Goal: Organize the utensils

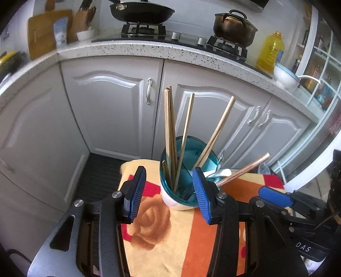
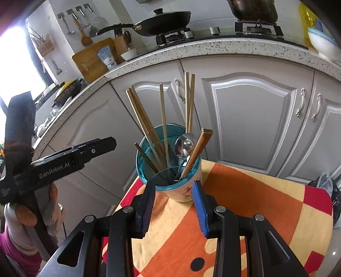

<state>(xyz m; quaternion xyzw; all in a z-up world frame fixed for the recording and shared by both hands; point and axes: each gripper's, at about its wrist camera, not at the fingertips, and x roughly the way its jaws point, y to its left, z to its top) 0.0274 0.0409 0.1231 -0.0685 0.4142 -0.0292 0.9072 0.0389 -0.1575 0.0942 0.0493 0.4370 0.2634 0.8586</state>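
- left gripper (image 1: pixel 168 192) is wide open w/ nothing between the pads, blue fingers (image 1: pixel 136 192) either side of empty air, hovering above the cloth
- utensil holder (image 1: pixel 181 191), teal rim on a white body, sits just ahead of the left gripper, a bit toward its right finger, which overlaps the rim in the left wrist view; can't tell if it's touching
- chopsticks (image 1: pixel 170 136) stand in the holder fanned out, most of them leaning toward the far side from my grippers
- right gripper (image 2: pixel 173 200) is partly open, not clamped on anything; the holder's lower body sits right at its fingertips, pads look just clear of it but it's close
- from the right wrist cam: metal spoon (image 2: pixel 185 144) bowl-up in the holder, and a wood-handled utensil (image 2: pixel 198 151) leaning out over the rim on the gripper's right; can't tell what's on its other end
- white spoon (image 1: pixel 219 172) lies over the rim on the far right side from the left gripper
- holder's on an orange/yellow/red cloth (image 2: pixel 245 202) covering a small stand, both grippers over its near part
- bg past the holder: grey cabinet doors (image 1: pixel 110 106), speckled counter, stove w/ a black pan (image 1: pixel 141 12) and a dark pot (image 1: pixel 234 26)
- left gripper shows up at the left edge of the right cam, held by a gloved hand (image 2: pixel 51 204)
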